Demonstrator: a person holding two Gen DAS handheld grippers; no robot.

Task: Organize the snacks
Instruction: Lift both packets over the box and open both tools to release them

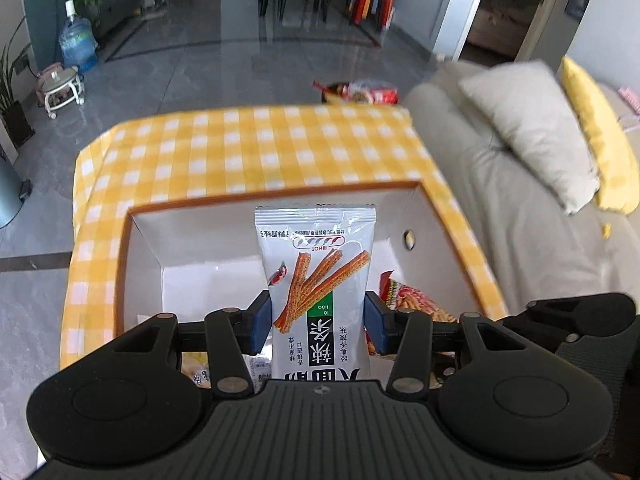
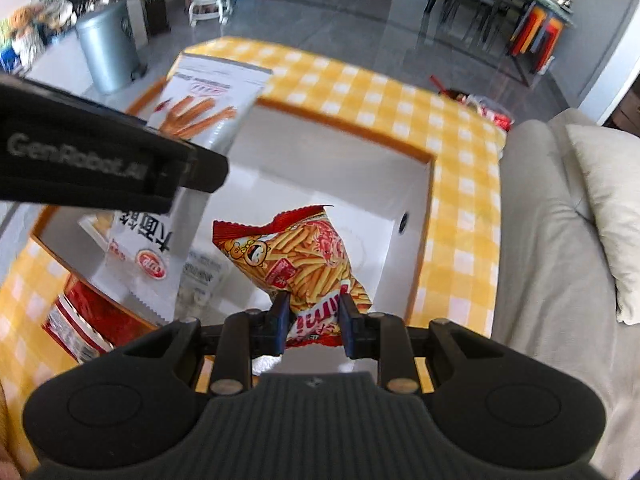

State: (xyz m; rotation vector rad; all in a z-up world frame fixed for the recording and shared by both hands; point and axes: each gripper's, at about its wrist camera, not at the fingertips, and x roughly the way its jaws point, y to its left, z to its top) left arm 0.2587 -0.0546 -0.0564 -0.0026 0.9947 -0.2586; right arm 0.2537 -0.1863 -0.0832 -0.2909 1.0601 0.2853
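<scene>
the left claw [image 1: 318, 322] grips a white spicy-stick packet [image 1: 316, 276] and the right claw [image 2: 313, 322] a red fries bag [image 2: 300, 264], both over the white box [image 1: 144, 240]. a few packets already lie inside; these two remain to be dropped, and a red packet [image 2: 88, 324] sits outside on the tabletop [image 1: 240, 148].

Beyond the fingers, a yellow checked tablecloth [image 1: 248, 148] covers the table. Right of them sits a grey sofa [image 1: 492, 240] with a beige cushion [image 1: 532, 128]; far left, a water jug [image 1: 77, 42].
</scene>
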